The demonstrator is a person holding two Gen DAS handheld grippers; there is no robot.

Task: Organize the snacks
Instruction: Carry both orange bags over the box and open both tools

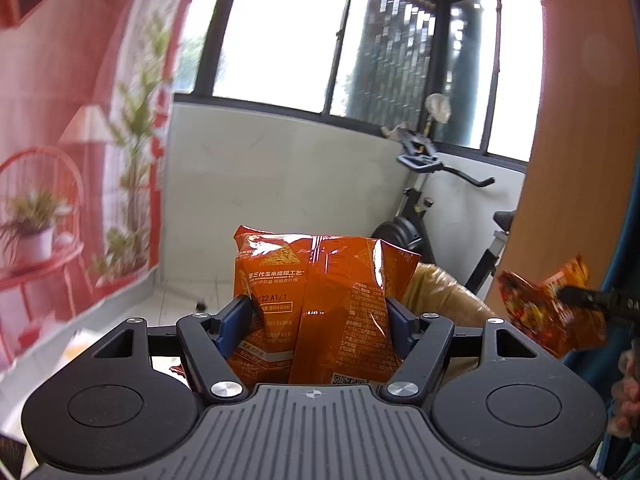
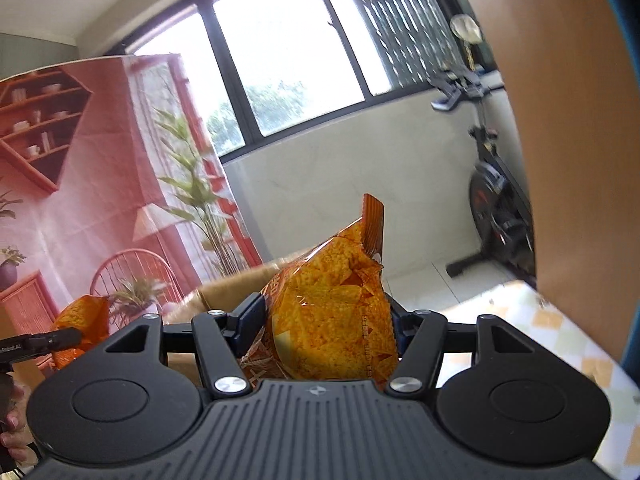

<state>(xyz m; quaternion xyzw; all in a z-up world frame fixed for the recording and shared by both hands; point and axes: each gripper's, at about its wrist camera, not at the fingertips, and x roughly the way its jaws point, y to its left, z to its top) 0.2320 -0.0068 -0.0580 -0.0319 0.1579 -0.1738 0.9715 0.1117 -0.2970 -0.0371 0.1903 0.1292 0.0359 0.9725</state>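
My left gripper [image 1: 320, 312] is clenched on an orange snack bag [image 1: 320, 300]; the two blue pads press into its sides and the foil is creased between them. I see the back of this bag, with small printed text and a code square near the bottom. My right gripper [image 2: 326, 320] grasps a second bag [image 2: 332, 312], a shiny one with pictures of triangle corn chips, and its sealed top edge stands up above my fingers. Both bags are lifted in the air, in front of the white wall [image 1: 280, 184] under the big window [image 1: 288, 28]. Behind and below each bag I see the rim of a brown cardboard box [image 2: 232, 284]. From the left camera the right gripper's bag shows at the right edge, and from the right camera the left gripper's bag shows at the left edge. An exercise bike [image 1: 432, 200] stands near the wall, and a red printed backdrop [image 1: 68, 140] hangs at the left.
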